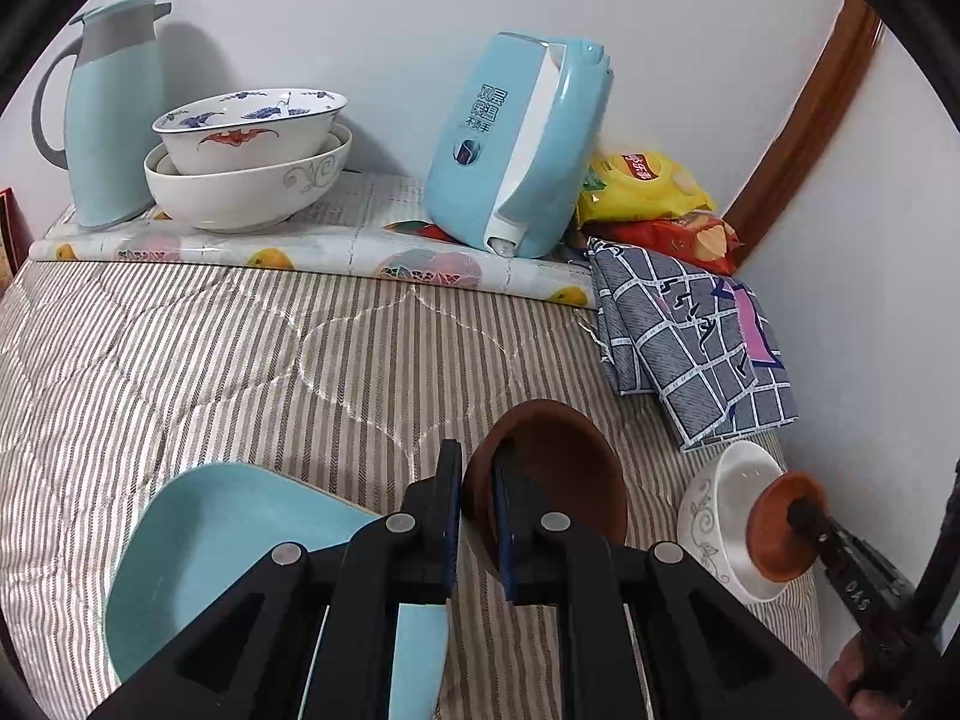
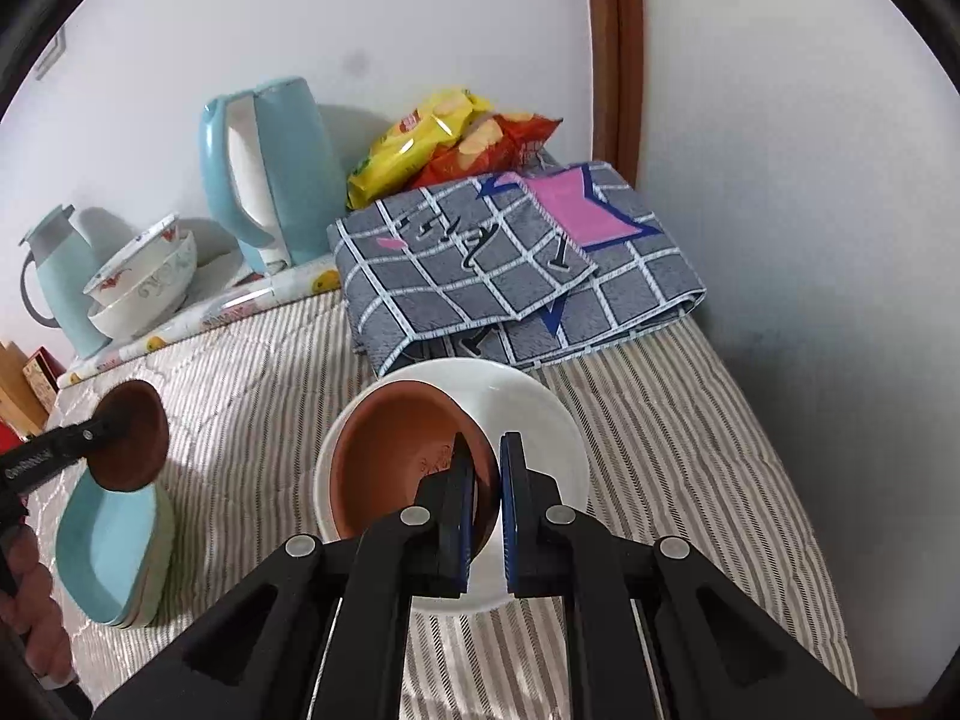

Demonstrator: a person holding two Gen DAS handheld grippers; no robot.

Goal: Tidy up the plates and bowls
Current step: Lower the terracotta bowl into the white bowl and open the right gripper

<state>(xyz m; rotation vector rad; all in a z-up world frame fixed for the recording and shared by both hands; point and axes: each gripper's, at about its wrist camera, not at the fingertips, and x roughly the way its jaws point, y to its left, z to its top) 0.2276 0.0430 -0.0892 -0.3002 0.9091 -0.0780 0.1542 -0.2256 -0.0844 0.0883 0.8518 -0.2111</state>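
My left gripper [image 1: 477, 516] is shut on the rim of a brown bowl [image 1: 558, 468] and holds it just above a stack of light blue square plates [image 1: 228, 546]; the same bowl [image 2: 129, 435] and plates [image 2: 114, 546] show in the right wrist view. My right gripper [image 2: 486, 501] is shut on the rim of a second brown bowl [image 2: 396, 462], held inside a white patterned bowl [image 2: 540, 414] on the striped quilt. In the left wrist view that brown bowl [image 1: 783, 525] sits at the white bowl [image 1: 729, 516].
Two nested white bowls [image 1: 246, 162] stand at the back beside a blue thermos jug [image 1: 111, 114] and a blue electric kettle [image 1: 528, 144] on a fruit-print mat [image 1: 312, 246]. Snack bags [image 2: 444, 138] and a folded checked cloth [image 2: 516, 264] lie by the wall corner.
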